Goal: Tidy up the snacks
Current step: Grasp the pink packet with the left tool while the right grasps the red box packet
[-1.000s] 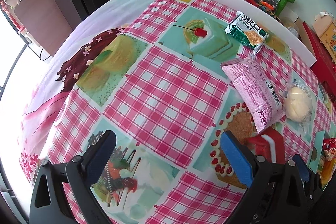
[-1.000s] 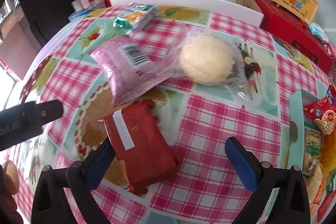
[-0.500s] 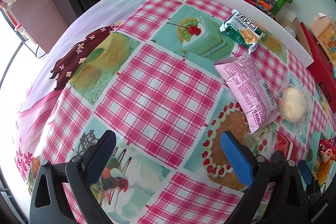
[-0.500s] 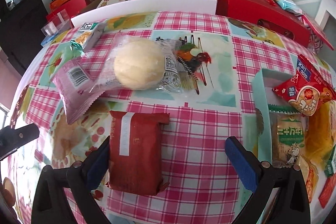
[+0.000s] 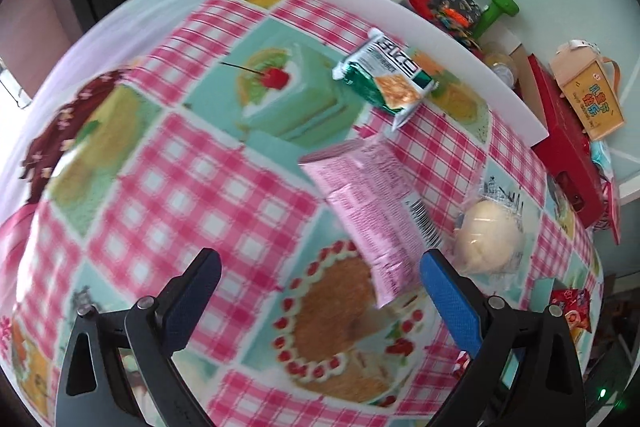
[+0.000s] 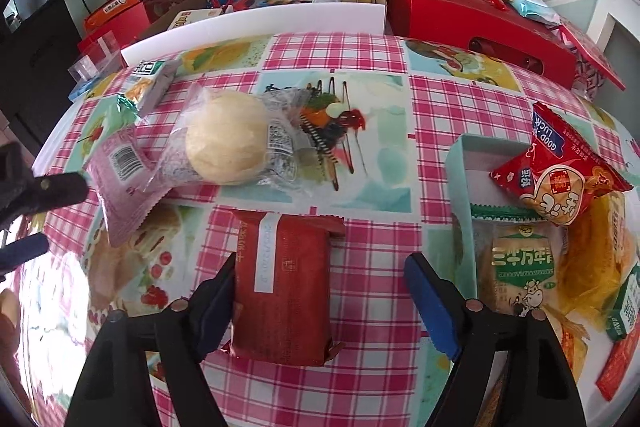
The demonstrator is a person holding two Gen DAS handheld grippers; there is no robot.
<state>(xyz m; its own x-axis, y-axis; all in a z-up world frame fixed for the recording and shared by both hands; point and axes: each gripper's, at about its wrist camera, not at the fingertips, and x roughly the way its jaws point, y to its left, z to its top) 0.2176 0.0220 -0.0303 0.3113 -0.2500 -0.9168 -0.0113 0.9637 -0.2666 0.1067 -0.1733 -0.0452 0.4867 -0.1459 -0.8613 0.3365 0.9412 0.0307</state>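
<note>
Right gripper (image 6: 316,291) closing around red packet (image 6: 282,287), one pad off it; bagged bun (image 6: 228,139) beyond. Left gripper (image 5: 320,279) open, empty; tablecloth (image 5: 200,187) blurred.

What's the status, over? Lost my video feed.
Right gripper closing around red packet, not clamped yet. Left gripper open, empty, near pink packet. Nothing in the way.

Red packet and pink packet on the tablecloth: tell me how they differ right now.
The red packet lies between the right gripper's closing jaws, though the right pad is not touching it; the pink packet lies outside them, farther left. The red packet lies clear of other snacks; the pink packet has the clear-wrapped bun overlapping its corner. The pink packet shows a barcode; the red shows a white strip. Both are sealed and lie flat.
</note>
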